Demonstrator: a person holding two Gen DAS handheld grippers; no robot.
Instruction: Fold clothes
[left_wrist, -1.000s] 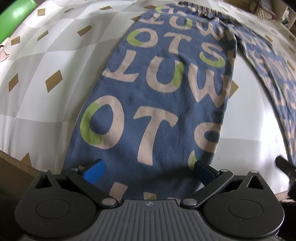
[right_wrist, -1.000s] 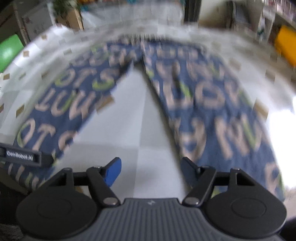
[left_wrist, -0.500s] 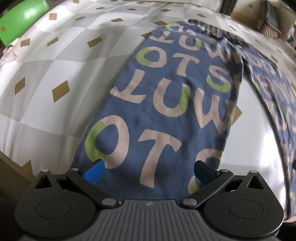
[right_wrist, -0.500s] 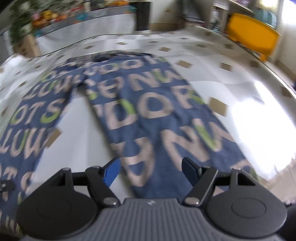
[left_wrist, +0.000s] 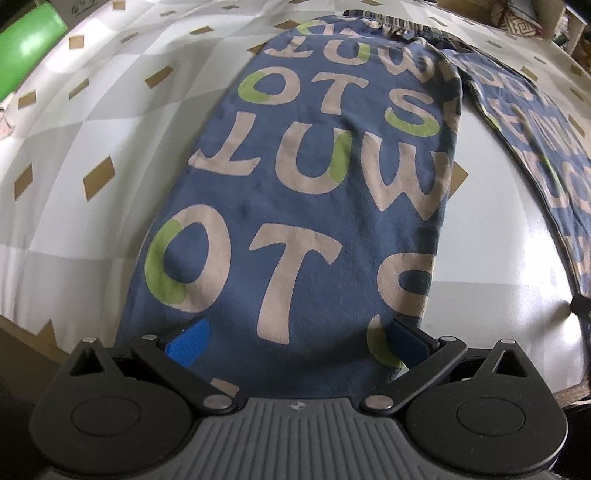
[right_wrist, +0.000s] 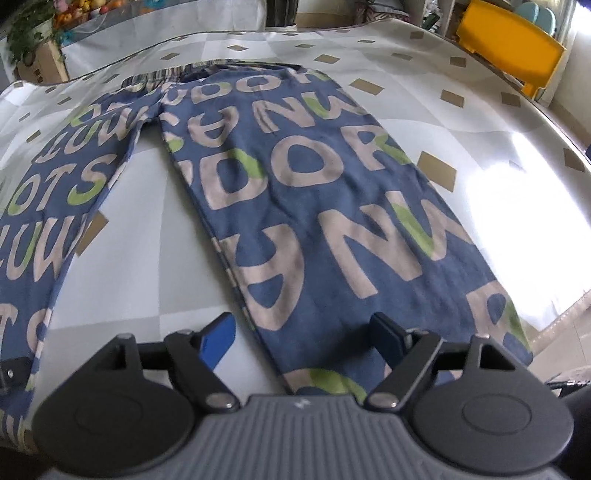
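Note:
A pair of blue trousers (left_wrist: 325, 192) printed with large beige and green letters lies flat on the table, legs spread apart in a V toward me. My left gripper (left_wrist: 295, 341) hovers open over the hem end of the left leg, its blue fingers spanning most of the leg's width. My right gripper (right_wrist: 304, 338) is open above the hem end of the right leg (right_wrist: 332, 221), with one finger over bare table and the other over the cloth. The striped waistband (right_wrist: 166, 77) lies at the far end. Neither gripper holds any cloth.
The table (left_wrist: 74, 155) has a grey and white checked cover with tan diamonds. A green object (left_wrist: 26, 48) sits at the far left, a yellow chair (right_wrist: 509, 48) at the far right beyond the table edge. The table's near edge (right_wrist: 561, 317) runs close under the hems.
The right gripper has swung rightward from the gap between the legs to the right leg's hem. The left gripper has shifted slightly over the left leg, still open.

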